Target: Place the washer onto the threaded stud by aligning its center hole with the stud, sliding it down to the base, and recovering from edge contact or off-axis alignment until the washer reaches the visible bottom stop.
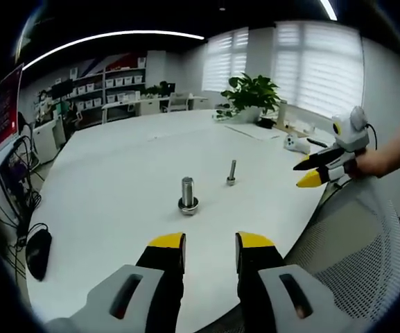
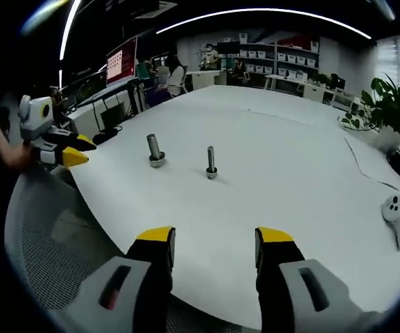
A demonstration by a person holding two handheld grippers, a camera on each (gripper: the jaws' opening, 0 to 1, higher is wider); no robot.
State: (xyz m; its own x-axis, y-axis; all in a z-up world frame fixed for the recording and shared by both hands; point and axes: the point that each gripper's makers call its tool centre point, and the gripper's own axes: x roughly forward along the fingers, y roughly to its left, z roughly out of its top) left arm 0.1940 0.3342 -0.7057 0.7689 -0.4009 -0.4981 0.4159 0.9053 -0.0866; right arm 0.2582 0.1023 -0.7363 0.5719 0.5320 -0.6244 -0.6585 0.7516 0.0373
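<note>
A: While both grippers hang back off the table edge, where do the task's things stand?

B: In the left gripper view a thick bolt (image 1: 188, 192) stands upright on the white table (image 1: 116, 180), with a ring that looks like the washer (image 1: 188, 204) around its foot. A thinner threaded stud (image 1: 232, 171) stands upright near it, to the right and a little farther off, apart from it.

A: And from the other side?

B: In the right gripper view the thick bolt (image 2: 154, 148) is on the left with the ring (image 2: 157, 162) at its base, the thin stud (image 2: 211, 161) just right of it. Whether the ring is loose or part of the bolt, I cannot tell.

A: The jaws?

B: The left gripper (image 1: 210, 242) has its yellow-tipped jaws parted with an empty gap, nothing between them. The right gripper (image 2: 215, 236) is spread wider, also empty.

A: Does either gripper show up in the other's view?

B: Yes. The right gripper (image 1: 309, 172) comes in from the right, held by a hand (image 1: 369, 163) over a mesh chair back (image 1: 352, 243); its tips sit close together there. The left gripper (image 2: 73, 150) comes in from the left beside the table edge.

A: Anything else on the table?

B: A white controller (image 2: 398, 211) near the far right, and a potted plant (image 1: 251, 94) at the far edge
</note>
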